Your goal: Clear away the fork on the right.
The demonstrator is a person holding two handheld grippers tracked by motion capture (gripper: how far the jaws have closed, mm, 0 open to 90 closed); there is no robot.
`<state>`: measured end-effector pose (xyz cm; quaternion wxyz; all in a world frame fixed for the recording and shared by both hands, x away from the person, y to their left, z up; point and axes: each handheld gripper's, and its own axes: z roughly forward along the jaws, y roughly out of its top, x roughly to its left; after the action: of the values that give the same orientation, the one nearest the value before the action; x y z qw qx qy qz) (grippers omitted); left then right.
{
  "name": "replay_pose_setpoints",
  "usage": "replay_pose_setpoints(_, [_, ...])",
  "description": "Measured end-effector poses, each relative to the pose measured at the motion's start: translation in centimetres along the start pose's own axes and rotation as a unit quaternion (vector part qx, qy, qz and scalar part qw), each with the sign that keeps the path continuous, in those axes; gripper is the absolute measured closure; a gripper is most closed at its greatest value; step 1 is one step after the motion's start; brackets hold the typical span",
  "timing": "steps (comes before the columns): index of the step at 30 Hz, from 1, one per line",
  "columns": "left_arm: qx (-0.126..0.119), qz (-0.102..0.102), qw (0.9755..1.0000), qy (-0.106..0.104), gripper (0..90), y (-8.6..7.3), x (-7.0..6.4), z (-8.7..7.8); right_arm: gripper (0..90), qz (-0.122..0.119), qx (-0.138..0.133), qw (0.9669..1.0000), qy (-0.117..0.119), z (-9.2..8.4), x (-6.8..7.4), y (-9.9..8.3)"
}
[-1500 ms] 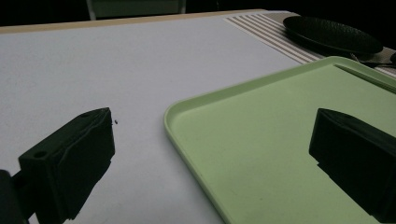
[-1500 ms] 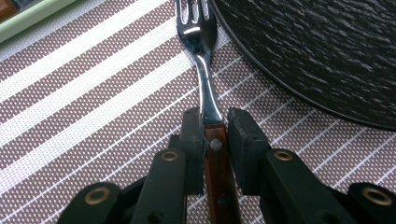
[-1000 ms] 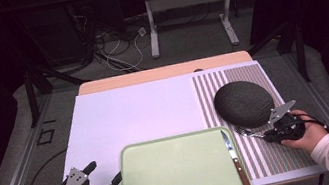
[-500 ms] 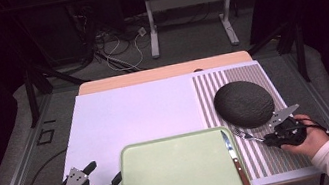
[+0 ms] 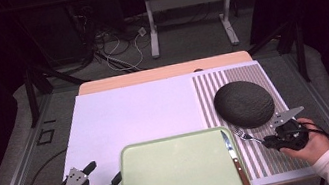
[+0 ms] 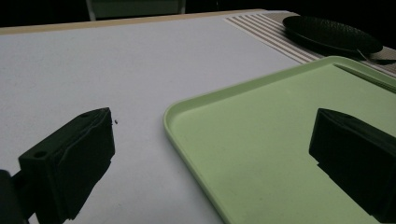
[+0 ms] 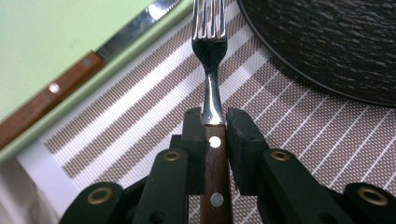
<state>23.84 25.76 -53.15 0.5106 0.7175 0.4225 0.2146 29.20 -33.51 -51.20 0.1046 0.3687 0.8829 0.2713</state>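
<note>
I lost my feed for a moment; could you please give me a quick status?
Right gripper shut on fork, beside black plate. Left gripper open by tray. Knife on tray. Nothing obstructing.

The right gripper, clamped on the fork, has drawn back from the dark plate toward the near edge of the counter. The fork's tines, a second ago at the plate's rim, now lie clear of it over the striped mat, beside the knife.
</note>
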Motion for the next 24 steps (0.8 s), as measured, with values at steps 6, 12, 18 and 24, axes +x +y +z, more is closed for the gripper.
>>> replay_pose_setpoints(6, [-0.001, 0.000, 1.0000, 0.000, 0.4, 0.0, 0.0, 0.0, 77.8, 0.044, -0.014, 0.9989, -0.007, -0.7, 0.8, 0.3])
replay_pose_setpoints(12, [-0.001, 0.002, 1.0000, -0.001, 0.4, 0.0, 0.0, 0.0, 77.8, 0.082, -0.032, 0.9958, -0.026, -1.4, 1.7, 0.5])
replay_pose_setpoints(18, [-0.002, 0.001, 1.0000, -0.001, 0.4, 0.0, 0.0, -0.1, 77.8, 0.103, -0.031, 0.9929, -0.051, -2.1, 2.8, 0.6])
replay_pose_setpoints(24, [-0.002, 0.001, 1.0000, -0.001, 0.4, 0.0, 0.0, -0.1, 77.8, 0.107, -0.039, 0.9919, -0.056, -2.4, 4.3, 1.0])
